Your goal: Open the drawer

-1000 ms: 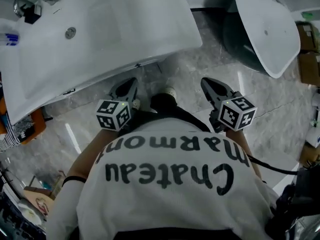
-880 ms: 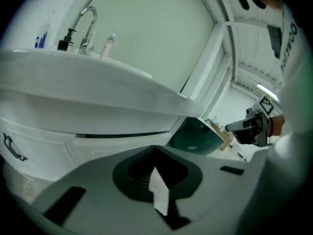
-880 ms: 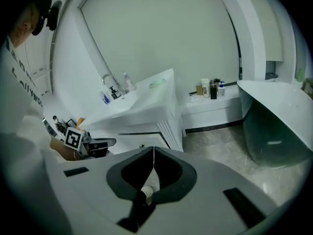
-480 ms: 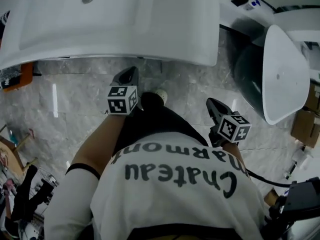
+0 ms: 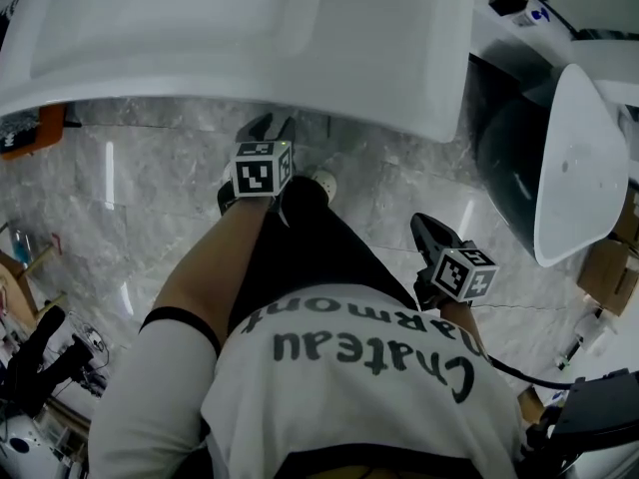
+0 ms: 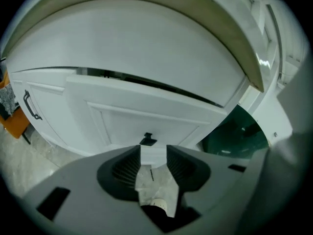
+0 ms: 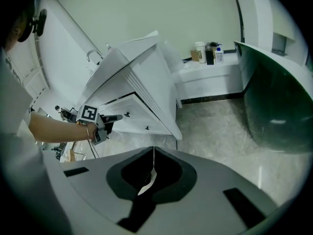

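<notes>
**Item: drawer** [image 6: 122, 121]. It had a white front with a recessed panel and was set in the cabinet [image 7: 146, 102] under the basin [image 5: 300, 28].

**Location.** It sat low, close above the floor [image 5: 150, 198]. It squarely faced the left tool [image 6: 153, 151] and was near it but apart.

**Fitting.** One small dark knob [image 6: 148, 140] stood on the front, just beyond the tool's tips and lined up with the gap between them. No contact showed.

**Handling (judged).**
- The front was probably stiff painted board, neither soft nor fragile.
- Its weight was likely moderate and would depend on contents that could not be seen.
- The front was smooth, glossy and flat, so it offered no purchase.
- The knob was the only place to take hold. It was hard, small and probably slippery.
- The pads should close on the knob's neck, behind the head.
- The pull should be straight out and level, since a skewed pull might bind the drawer or slip the grip.

**Left tool.** Its jaws had just been opening and stood wide apart, with nothing between them.

**Right tool** [image 7: 153, 150]. Its jaws were pressed together and held nothing. It hung over the floor off to the side, well apart from the cabinet.

**Status (judged).** The grasp was not yet made.
</notes>
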The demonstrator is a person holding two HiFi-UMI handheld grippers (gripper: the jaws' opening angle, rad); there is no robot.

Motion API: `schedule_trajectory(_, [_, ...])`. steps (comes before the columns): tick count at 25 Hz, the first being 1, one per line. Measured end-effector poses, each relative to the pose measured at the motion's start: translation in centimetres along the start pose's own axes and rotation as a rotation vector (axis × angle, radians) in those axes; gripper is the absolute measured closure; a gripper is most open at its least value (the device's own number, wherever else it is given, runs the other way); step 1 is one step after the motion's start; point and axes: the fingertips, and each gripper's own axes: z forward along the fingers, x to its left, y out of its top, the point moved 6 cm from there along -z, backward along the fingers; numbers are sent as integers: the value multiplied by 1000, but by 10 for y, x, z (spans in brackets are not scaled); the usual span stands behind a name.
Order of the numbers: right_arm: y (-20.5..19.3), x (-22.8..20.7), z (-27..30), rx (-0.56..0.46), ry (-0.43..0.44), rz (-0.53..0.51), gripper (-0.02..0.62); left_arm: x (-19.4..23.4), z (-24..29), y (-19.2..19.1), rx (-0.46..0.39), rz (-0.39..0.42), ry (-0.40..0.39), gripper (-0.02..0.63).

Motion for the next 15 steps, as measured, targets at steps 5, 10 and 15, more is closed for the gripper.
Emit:
schedule_trajectory(5, [-10,-9,-8,9,-27,25,583,5,27,7,48,52,45,454])
schedule_trajectory(10, [-12,-20,-18,-1,-58,45,583,9,39,13,47,83,86,454])
schedule_trajectory(15, [-9,-21,-15,-5,-49,36,583,6,46,16,73,63,94,454])
